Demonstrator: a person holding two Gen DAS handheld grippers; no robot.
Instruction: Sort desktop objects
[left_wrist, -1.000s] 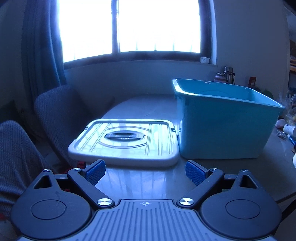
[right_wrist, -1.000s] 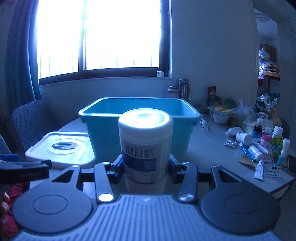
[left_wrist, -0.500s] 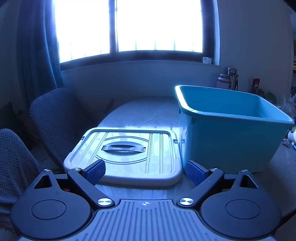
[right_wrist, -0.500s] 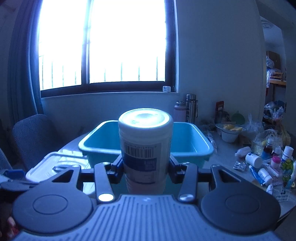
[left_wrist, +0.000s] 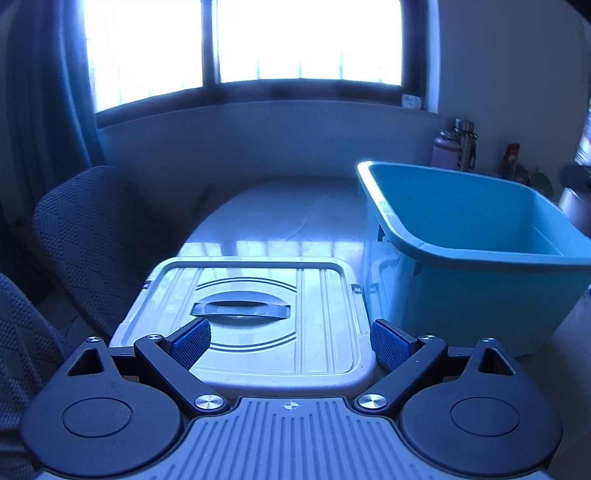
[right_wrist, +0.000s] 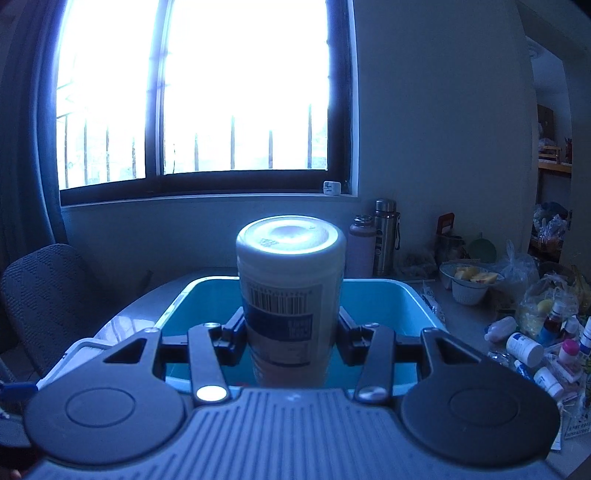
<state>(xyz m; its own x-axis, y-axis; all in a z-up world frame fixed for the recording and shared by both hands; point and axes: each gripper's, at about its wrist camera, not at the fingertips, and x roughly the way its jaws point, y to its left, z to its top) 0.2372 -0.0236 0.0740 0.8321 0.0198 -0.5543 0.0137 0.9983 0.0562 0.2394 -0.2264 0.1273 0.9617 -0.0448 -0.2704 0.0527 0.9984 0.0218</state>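
Above the open teal plastic storage bin (right_wrist: 410, 295), the right hand-held gripper (right_wrist: 291, 339) is clamped on a white cylindrical plastic canister with a barcode label (right_wrist: 291, 280), its fingers pressing the lower sides so the canister stands upright with its lid facing up. Judging by its position over the bin's mouth, the canister is held there so it can be lowered or dropped in as a sorted item. Its base is cut off behind the gripper body, so whether it is clear of the bin's rim cannot be told, and the bin's floor is largely hidden behind it.

Off to the right on the pale surface (right_wrist: 454, 310) lies a cluster of small white and coloured bottles (right_wrist: 535, 347), apparently waiting to be sorted; their labels are too small to read. Two metal flasks (right_wrist: 384, 236) stand against the back wall, beside a white bowl (right_wrist: 467, 288) and crinkled plastic bags.

The left hand-held gripper (left_wrist: 290, 341) has its blue-padded fingers (left_wrist: 190, 341) spread apart and holds nothing. It hovers low over the near edge of the flat grey rectangular bin lid with a recessed handle (left_wrist: 258, 314), which lies on the surface just beside the bin's left wall, probably parked there to keep the opening free. Whether the lid touches the bin is unclear. A dark blur at the left view's far right edge cannot be identified, and the bright window washes out everything outside
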